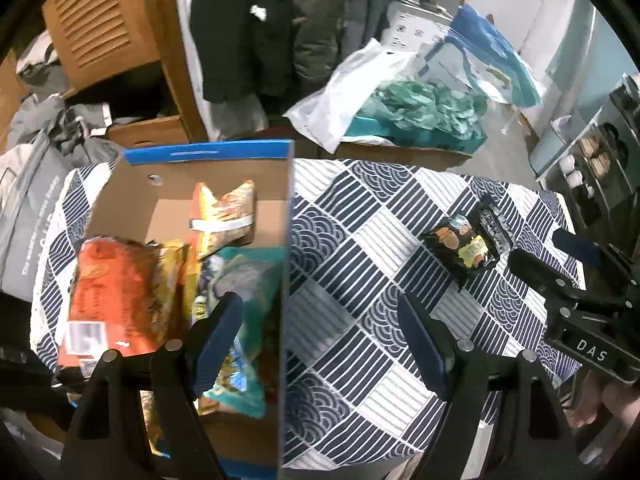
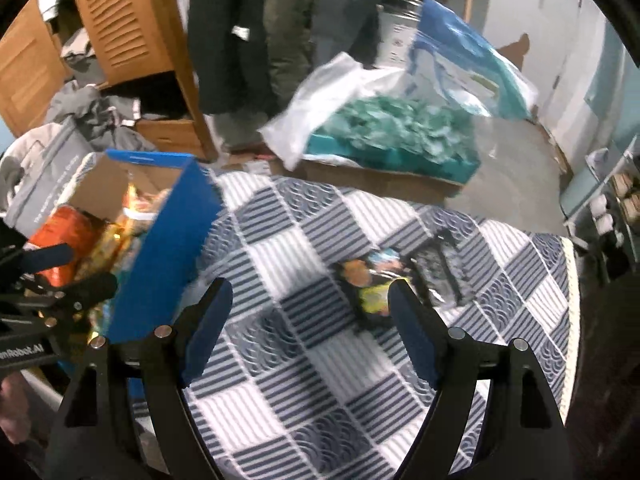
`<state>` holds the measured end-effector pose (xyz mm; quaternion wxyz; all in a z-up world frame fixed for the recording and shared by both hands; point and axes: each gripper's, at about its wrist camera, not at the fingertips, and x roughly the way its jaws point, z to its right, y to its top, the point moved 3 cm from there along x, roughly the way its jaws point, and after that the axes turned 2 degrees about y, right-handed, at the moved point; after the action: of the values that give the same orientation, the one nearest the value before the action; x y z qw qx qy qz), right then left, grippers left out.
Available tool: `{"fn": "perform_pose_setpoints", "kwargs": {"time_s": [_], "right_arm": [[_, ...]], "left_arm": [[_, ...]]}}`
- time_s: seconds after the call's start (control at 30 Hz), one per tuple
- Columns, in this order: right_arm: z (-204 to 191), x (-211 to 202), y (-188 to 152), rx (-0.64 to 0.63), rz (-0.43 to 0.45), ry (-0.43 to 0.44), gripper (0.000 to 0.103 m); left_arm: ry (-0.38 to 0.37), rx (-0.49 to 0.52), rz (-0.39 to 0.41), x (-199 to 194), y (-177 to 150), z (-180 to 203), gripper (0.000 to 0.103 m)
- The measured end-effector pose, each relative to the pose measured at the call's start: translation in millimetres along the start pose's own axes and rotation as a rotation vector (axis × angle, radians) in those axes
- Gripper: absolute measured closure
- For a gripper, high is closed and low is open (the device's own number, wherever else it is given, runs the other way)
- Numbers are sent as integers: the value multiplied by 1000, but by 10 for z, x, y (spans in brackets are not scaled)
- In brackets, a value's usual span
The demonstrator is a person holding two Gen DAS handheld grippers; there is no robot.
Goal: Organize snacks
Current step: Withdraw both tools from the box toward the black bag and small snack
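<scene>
Nearest my left camera, the left tongs (image 1: 320, 340) stand wide apart with nothing between their blue pads; one finger (image 1: 216, 340) hangs over the snacks in the cardboard box (image 1: 208, 156), the other over the checked tablecloth (image 1: 360, 240), so the box's right wall runs up between them without touching either. Inside the box I see an orange bag (image 1: 120, 292) at the near left, a teal bag (image 1: 248, 280) against the right wall, and a yellow and orange bag (image 1: 224, 212) lying further back on the bare cardboard floor. Out on the cloth, well to the right of the box, lies a lone black snack packet (image 1: 466, 242) with bright printing, flat and apart from everything else. My right tongs (image 2: 310, 328) are also spread wide and hold nothing; in their own view the black packet (image 2: 372, 280) sits just beyond the tip of the right-hand finger (image 2: 412, 328), though blur stops me telling whether pad and packet touch. From the left camera those tongs (image 1: 560, 268) appear at the right edge, just right of the packet. Beyond the table, on the floor, a second carton holds teal packaging (image 1: 420, 112) under a white plastic bag (image 1: 344, 92), and a wooden louvred cabinet (image 1: 104, 28) stands at the far left.
</scene>
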<state>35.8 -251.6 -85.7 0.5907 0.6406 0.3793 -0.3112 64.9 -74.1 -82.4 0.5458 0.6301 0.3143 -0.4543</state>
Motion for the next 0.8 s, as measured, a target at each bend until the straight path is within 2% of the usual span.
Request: {"fn": "perform_pose_setpoints", "kwargs": {"time_s": [0.2,0.4,0.57,0.8], "right_arm": [[386,24,-46,5,-12,-38,23],[760,217,-43,17,-43,-57,23],[1143,503,-54,41,-96,-65,23],[1463,878,-31,42,-145,-55,23]], "left_arm": [[36,53,-5,154,79,307,22],[52,112,-50,388,159,628,22],[29,121,-107,676,255,888,22],[52,101,-175,1197,350,1117,22]]}}
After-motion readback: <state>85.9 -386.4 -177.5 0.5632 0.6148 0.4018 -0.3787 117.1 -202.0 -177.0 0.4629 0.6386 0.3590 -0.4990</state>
